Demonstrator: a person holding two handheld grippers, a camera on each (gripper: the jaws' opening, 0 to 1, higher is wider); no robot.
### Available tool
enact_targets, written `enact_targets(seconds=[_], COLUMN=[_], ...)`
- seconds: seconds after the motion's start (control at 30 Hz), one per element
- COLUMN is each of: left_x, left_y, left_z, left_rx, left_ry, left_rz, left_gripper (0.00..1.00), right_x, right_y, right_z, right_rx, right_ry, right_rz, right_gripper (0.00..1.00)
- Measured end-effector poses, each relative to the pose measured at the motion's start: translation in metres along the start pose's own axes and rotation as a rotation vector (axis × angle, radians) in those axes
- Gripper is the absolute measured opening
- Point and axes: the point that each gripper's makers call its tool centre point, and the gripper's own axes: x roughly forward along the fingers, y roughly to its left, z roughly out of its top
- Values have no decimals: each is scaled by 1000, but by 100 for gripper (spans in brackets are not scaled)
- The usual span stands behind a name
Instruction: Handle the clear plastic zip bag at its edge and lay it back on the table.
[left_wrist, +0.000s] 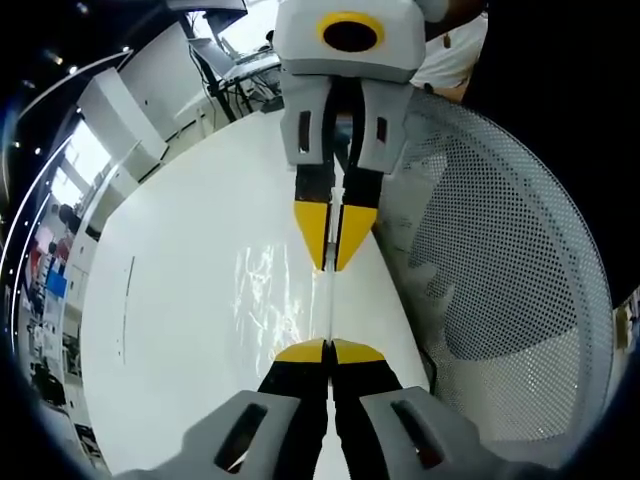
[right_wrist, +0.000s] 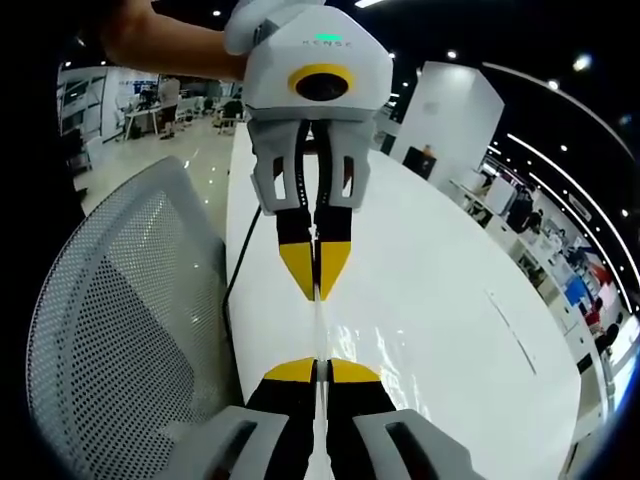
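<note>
Left gripper (left_wrist: 328, 350): rising from the bottom of the left gripper view, its yellow-tipped jaws are clamping together on the near end of the bag's edge.

Clear plastic zip bag (left_wrist: 268, 300): a glossy, wrinkled sheet that is hanging between the two grippers, over the tabletop's side rim. Its pinched edge is running as a thin pale line straight from one pair of jaws to the other, so the long axis is lying along the line joining the grippers. In the left gripper view the bag's body is spreading toward the tabletop side.

Right gripper (right_wrist: 322, 371): its jaws are likewise squeezing closed on the opposite end of the same edge; the bag (right_wrist: 362, 350) is glinting just beyond them.

Tabletop (left_wrist: 190, 250): white, long, lying under and beside the bag.

Mesh chair (left_wrist: 510, 250): grey perforated back, standing just beside the tabletop rim, on the side away from the bag's body.

Judgement for the lay-down: both grippers are equally engaged; the bag is needing to travel sideways toward the tabletop, away from the chair, with the edge kept taut.
</note>
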Motion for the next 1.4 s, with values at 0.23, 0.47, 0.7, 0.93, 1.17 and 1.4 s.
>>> enact_targets(seconds=[0.23, 0.47, 0.7, 0.93, 1.17, 1.4], left_x=[-1, 0, 0, 0, 1, 2], left_y=[0, 1, 2, 3, 4, 5], left_z=[0, 0, -1, -1, -3, -5], left_rx=[-3, -6, -5, -1, 0, -1], left_ry=[-1, -2, -1, -1, 0, 0], left_rz=[1, 2, 2, 2, -1, -3], left_gripper=[0, 0, 0, 0, 0, 0], right_x=[0, 0, 0, 0, -1, 0], right_y=[0, 0, -1, -2, -2, -2], right_z=[0, 0, -1, -1, -2, -3], right_rx=[3, 4, 7, 11, 15, 17], right_ry=[-2, -1, -1, -3, -3, -3], right_rz=[-1, -2, -3, -4, -5, -6], right_gripper=[0, 0, 0, 0, 0, 0])
